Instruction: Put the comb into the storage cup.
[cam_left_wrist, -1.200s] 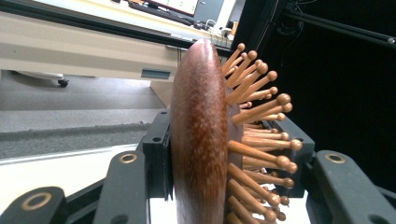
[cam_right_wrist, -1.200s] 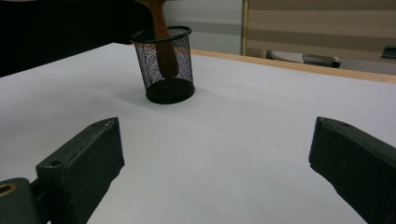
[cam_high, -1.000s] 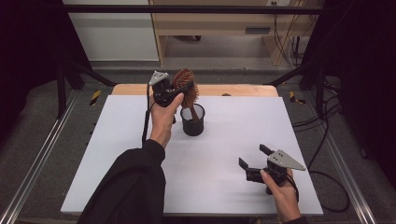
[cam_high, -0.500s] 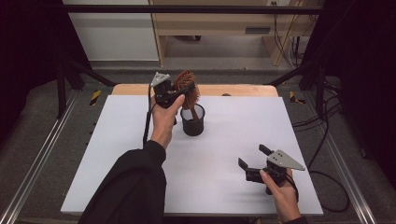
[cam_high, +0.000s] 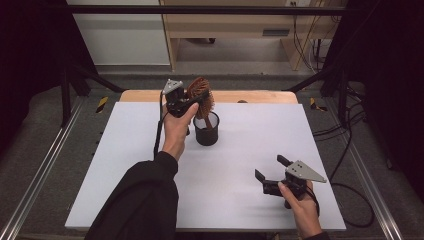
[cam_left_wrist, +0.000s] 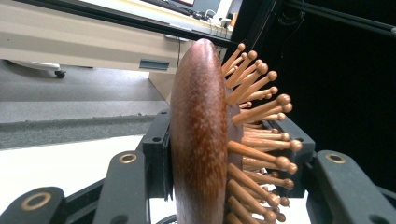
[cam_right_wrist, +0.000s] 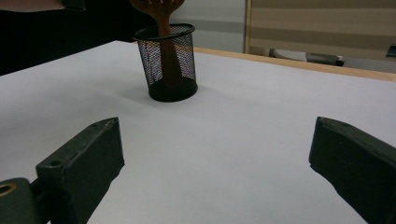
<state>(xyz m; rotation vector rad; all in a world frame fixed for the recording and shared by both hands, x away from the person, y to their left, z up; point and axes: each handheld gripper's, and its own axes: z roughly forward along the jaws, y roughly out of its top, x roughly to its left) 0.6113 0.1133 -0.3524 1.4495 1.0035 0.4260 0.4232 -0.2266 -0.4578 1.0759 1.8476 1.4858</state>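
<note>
A brown wooden hairbrush stands upright with its handle down inside a black mesh cup at the back middle of the white table. My left gripper is shut on the brush's head, one jaw against its smooth back and the other among the wooden bristles. The cup and the brush handle inside it show in the right gripper view, well ahead of the jaws. My right gripper rests low at the front right of the table, open, with nothing between its fingers.
The white tabletop has a wooden strip along its far edge. Metal rails run along both sides, and cables lie on the floor at the right. A wooden bench stands beyond the table.
</note>
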